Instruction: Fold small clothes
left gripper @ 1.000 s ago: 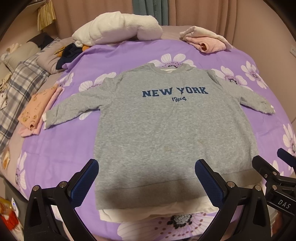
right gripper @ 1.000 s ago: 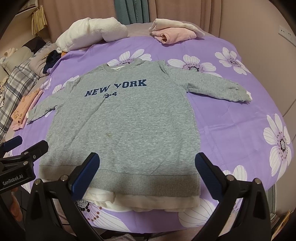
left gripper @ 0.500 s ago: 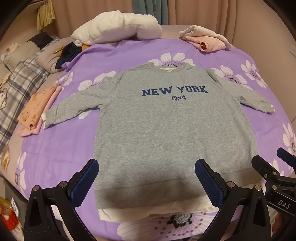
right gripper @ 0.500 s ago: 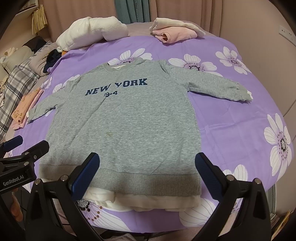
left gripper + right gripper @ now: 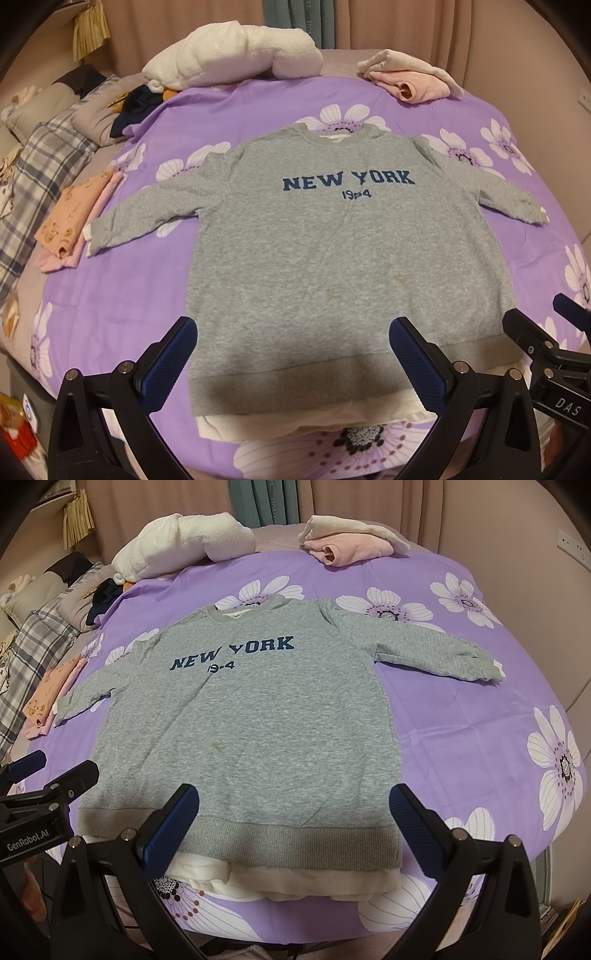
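A grey "NEW YORK" sweatshirt [image 5: 332,251] lies flat, front up, on the purple flowered bedsheet, sleeves spread out, with a white under-hem showing at the bottom. It also shows in the right wrist view [image 5: 251,731]. My left gripper [image 5: 293,360] is open and empty, held above the hem's left half. My right gripper [image 5: 295,830] is open and empty above the hem's right half. The right gripper also shows at the right edge of the left wrist view [image 5: 546,332], and the left gripper at the left edge of the right wrist view [image 5: 48,771].
A folded pink and orange pile [image 5: 70,218] lies by the left sleeve. A white fluffy blanket [image 5: 236,55] and a folded pink garment [image 5: 410,79] lie at the far edge. Plaid bedding [image 5: 40,173] and dark clothes [image 5: 136,107] lie at the far left.
Both grippers have drifted slightly; the sweatshirt has not moved and both stay open.
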`<action>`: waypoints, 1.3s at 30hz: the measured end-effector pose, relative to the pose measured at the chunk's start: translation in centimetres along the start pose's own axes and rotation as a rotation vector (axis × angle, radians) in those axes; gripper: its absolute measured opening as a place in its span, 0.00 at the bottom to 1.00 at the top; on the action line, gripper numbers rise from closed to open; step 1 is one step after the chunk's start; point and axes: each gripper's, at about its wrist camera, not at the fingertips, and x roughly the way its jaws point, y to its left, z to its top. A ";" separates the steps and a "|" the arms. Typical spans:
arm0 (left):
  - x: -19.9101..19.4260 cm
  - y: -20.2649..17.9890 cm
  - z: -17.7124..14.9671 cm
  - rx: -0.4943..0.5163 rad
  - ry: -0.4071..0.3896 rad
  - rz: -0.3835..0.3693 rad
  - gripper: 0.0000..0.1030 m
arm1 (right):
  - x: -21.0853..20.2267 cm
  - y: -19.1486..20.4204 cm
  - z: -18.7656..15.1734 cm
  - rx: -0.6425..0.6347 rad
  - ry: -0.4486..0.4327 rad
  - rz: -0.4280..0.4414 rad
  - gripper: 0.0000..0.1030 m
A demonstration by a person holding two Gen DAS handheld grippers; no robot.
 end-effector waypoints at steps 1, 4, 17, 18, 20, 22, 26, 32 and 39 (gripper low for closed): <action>0.0 0.0 0.0 -0.001 -0.001 -0.002 1.00 | 0.0 0.0 0.0 0.000 -0.002 0.001 1.00; 0.0 0.1 0.0 -0.008 -0.012 -0.045 1.00 | -0.2 -0.6 0.3 0.034 -0.029 0.032 1.00; 4.6 2.2 3.4 -0.253 0.014 -0.431 1.00 | 3.2 -17.9 0.4 0.689 -0.262 0.474 1.00; 5.0 2.1 3.8 -0.256 0.016 -0.447 1.00 | 3.5 -18.8 0.3 0.721 -0.291 0.487 1.00; 5.6 2.2 4.3 -0.278 0.015 -0.492 1.00 | 4.2 -20.9 0.2 0.774 -0.321 0.454 1.00; 6.2 2.5 4.9 -0.300 0.011 -0.533 1.00 | 5.1 -22.4 1.0 0.788 -0.311 0.423 1.00; 7.2 2.3 6.6 -0.289 -0.012 -0.543 1.00 | 9.0 -25.7 3.3 0.845 -0.250 0.355 1.00; 9.9 2.6 8.1 -0.289 0.020 -0.459 1.00 | 13.5 -29.0 6.4 0.919 -0.267 0.328 0.97; 11.6 2.8 9.1 -0.316 0.046 -0.430 1.00 | 16.3 -32.3 9.1 1.053 -0.319 0.346 0.77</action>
